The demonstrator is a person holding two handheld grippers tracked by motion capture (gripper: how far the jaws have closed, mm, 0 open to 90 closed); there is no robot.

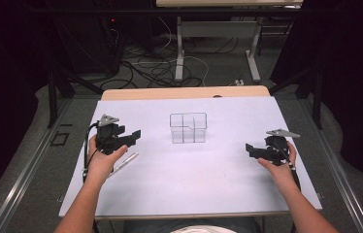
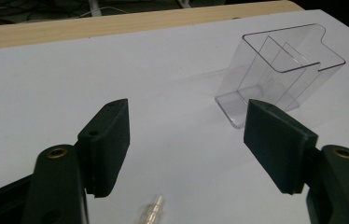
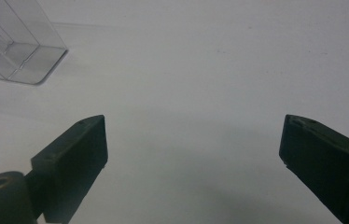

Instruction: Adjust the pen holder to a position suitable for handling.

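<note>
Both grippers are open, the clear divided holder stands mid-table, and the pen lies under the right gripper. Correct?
Not quite. The pen lies by the left gripper, not the right gripper, as the high view shows. The rest holds: both grippers are open and the clear divided holder stands mid-table.

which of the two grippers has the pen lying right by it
The left gripper: the clear pen lies on the white table cover just beneath its open fingers. The right gripper has only bare cover near it.

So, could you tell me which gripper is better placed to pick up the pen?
Left. The pen lies just beside the left gripper, jaws open; the right gripper is across the table.
</note>
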